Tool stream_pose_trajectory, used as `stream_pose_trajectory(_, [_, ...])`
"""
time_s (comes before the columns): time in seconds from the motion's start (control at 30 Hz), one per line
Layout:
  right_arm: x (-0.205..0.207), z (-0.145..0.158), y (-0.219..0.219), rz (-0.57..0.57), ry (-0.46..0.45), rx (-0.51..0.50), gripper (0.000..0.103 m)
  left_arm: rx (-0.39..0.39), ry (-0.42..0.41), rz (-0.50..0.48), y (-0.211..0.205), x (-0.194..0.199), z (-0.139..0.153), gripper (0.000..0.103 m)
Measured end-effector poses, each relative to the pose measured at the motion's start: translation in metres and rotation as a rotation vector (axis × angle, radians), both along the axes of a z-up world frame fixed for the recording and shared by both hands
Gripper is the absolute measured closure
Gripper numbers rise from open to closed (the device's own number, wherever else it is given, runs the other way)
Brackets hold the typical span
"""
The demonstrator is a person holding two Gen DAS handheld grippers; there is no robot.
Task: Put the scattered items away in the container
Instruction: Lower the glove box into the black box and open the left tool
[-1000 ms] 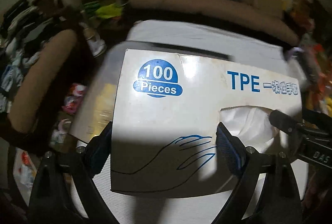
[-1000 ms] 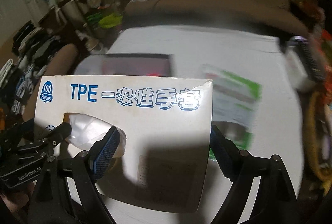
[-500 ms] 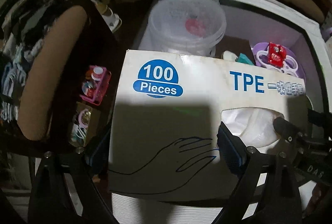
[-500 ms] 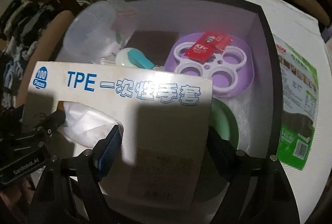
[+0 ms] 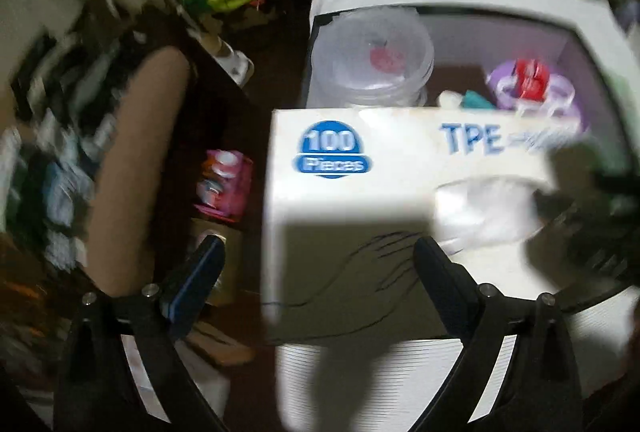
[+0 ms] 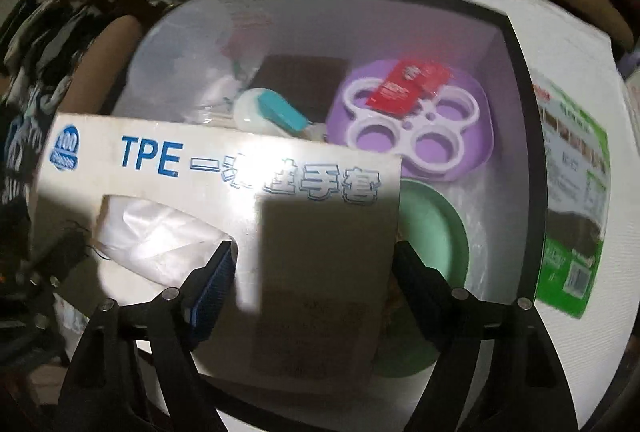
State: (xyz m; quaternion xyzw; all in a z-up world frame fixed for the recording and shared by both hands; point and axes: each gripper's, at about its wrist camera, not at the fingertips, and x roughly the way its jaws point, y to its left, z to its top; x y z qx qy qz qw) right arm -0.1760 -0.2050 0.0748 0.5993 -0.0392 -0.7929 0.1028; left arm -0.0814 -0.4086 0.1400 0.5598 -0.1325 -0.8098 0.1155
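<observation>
Glove box (image 6: 224, 199) lies over the container (image 6: 524, 135), above a purple tray (image 6: 412, 119) and green bowl (image 6: 436, 232). Right tongs (image 6: 316, 272) straddle it, closing. Left tongs (image 5: 316, 272), gripping earlier, now gape wide, one finger off the box. Only the right view shows the green packet (image 6: 572, 199) on the desk (image 6: 580, 352).

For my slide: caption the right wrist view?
White cardboard glove box between right tool, above the white container.
</observation>
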Motion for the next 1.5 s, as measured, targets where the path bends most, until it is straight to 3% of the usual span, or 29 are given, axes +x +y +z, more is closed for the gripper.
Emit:
stream_pose_trajectory(0.07, [0.001,0.002,0.005,-0.005,0.005,0.006,0.022,0.08,0.055,0.073,-0.014,0.003,0.014,0.008])
stream_pose_trajectory(0.17, [0.004,0.002,0.007,-0.022,0.017,0.028,0.022,0.344,0.208,0.18,-0.044,0.019,0.047,0.008])
stream_pose_trajectory(0.23, [0.006,0.002,0.005,-0.025,0.017,0.041,0.021,0.477,0.255,0.139,-0.043,0.024,0.057,0.01])
stream_pose_trajectory(0.27, [0.007,0.002,0.005,-0.027,0.011,0.04,0.021,0.498,0.255,0.099,-0.036,0.022,0.058,0.013])
stream_pose_trajectory(0.3, [0.007,0.002,0.005,-0.025,0.004,0.037,0.02,0.495,0.243,0.058,-0.028,0.017,0.056,0.018])
stream_pose_trajectory(0.37, [0.007,0.002,0.005,-0.021,-0.006,0.037,0.02,0.443,0.164,0.03,-0.014,-0.004,0.036,0.043])
stream_pose_trajectory(0.5, [0.005,0.002,0.006,-0.013,-0.023,0.036,0.02,0.359,0.047,0.062,-0.003,-0.038,-0.009,0.044])
stream_pose_trajectory(0.67, [-0.002,-0.004,0.007,-0.005,-0.044,-0.002,0.018,0.343,0.016,0.118,-0.001,-0.051,-0.042,0.04])
stream_pose_trajectory(0.8, [-0.006,-0.007,0.007,-0.005,-0.035,-0.003,0.013,0.327,0.02,0.11,-0.001,-0.057,-0.043,0.038])
stream_pose_trajectory(0.97, [-0.007,-0.009,0.006,0.017,-0.055,-0.006,0.013,0.288,0.0,0.121,0.005,-0.058,-0.033,0.038])
stream_pose_trajectory(1.0, [-0.007,-0.006,0.008,0.026,-0.071,-0.029,0.013,0.284,0.006,0.12,0.006,-0.057,-0.028,0.039])
stream_pose_trajectory(1.1, [-0.004,0.011,0.02,0.033,-0.076,-0.135,0.011,0.25,0.035,0.109,0.008,-0.053,-0.015,0.029])
stream_pose_trajectory(1.3, [0.003,0.058,0.043,0.042,0.04,-0.076,0.011,0.287,0.076,0.113,0.007,-0.044,0.015,0.028])
stream_pose_trajectory(1.5, [0.013,0.085,0.085,0.073,0.1,-0.108,0.011,0.307,0.186,0.066,0.022,-0.008,0.069,0.016])
